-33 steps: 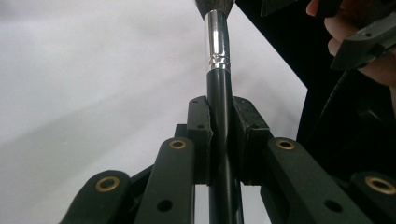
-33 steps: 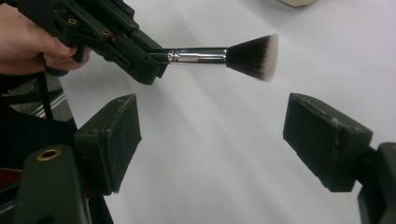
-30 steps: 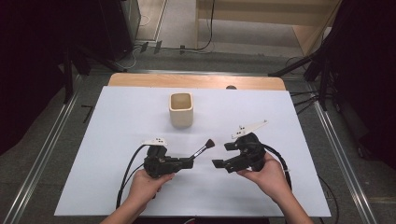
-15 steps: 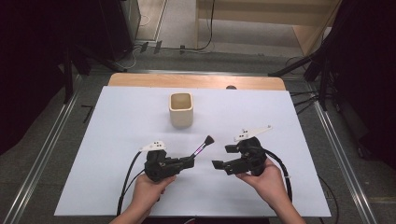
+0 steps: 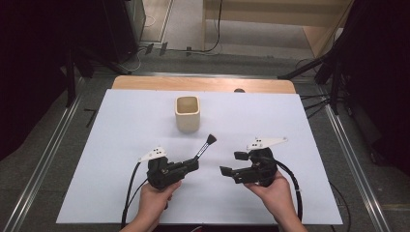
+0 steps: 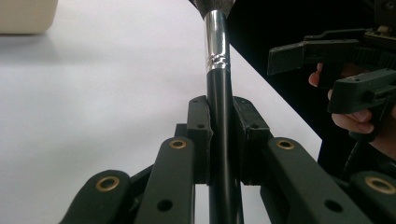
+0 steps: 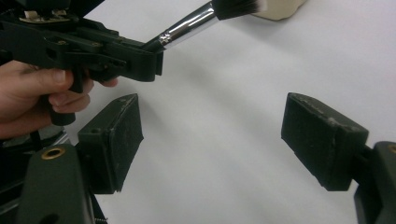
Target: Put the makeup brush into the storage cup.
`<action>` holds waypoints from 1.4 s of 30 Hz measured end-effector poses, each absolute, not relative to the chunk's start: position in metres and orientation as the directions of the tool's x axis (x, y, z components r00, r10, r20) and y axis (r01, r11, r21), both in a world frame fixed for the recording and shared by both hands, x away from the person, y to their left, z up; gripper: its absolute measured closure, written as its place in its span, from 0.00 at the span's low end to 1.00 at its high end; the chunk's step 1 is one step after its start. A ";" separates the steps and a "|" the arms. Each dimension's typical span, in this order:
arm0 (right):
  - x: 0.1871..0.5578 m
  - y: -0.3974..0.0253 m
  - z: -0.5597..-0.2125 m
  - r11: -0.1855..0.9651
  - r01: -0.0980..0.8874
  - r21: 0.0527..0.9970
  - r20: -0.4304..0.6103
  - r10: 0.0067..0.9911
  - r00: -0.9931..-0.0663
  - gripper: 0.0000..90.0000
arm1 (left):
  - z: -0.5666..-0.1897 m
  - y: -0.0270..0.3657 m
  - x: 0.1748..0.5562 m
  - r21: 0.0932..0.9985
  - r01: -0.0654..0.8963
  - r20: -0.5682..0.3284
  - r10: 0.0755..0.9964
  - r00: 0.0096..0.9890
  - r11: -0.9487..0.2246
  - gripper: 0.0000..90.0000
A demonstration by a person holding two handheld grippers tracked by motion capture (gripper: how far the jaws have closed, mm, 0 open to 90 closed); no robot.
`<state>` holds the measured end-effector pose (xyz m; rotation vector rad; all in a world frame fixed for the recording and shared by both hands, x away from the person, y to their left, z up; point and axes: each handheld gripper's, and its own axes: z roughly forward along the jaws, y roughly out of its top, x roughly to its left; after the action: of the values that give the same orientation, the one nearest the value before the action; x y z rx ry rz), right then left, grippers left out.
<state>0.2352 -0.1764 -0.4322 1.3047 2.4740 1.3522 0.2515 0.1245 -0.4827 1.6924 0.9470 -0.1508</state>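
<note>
Hands reach in from the near edge of the white desk, each holding a pair of tongs low over the surface. My left tongs point toward the right and slightly away from me, pressed together on the black handle of a makeup brush; its silver collar and dark bristles rise at a slant past the tips. My right tongs point leftward at the left ones, spread wide with nothing between the pads, just beside the brush but apart from it. A cream square cup stands upright farther back near the desk's middle, well apart from both tongs.
</note>
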 end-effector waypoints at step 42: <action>0.225 -0.153 -0.432 -0.039 0.698 0.715 0.506 0.718 -0.478 0.26 | -0.487 0.114 0.241 0.787 0.616 -0.538 0.526 0.659 0.033 0.88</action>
<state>0.2252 -0.1529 -0.4316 1.5948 2.1636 1.5881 0.2408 0.1139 -0.4872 1.6166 0.9575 -0.0886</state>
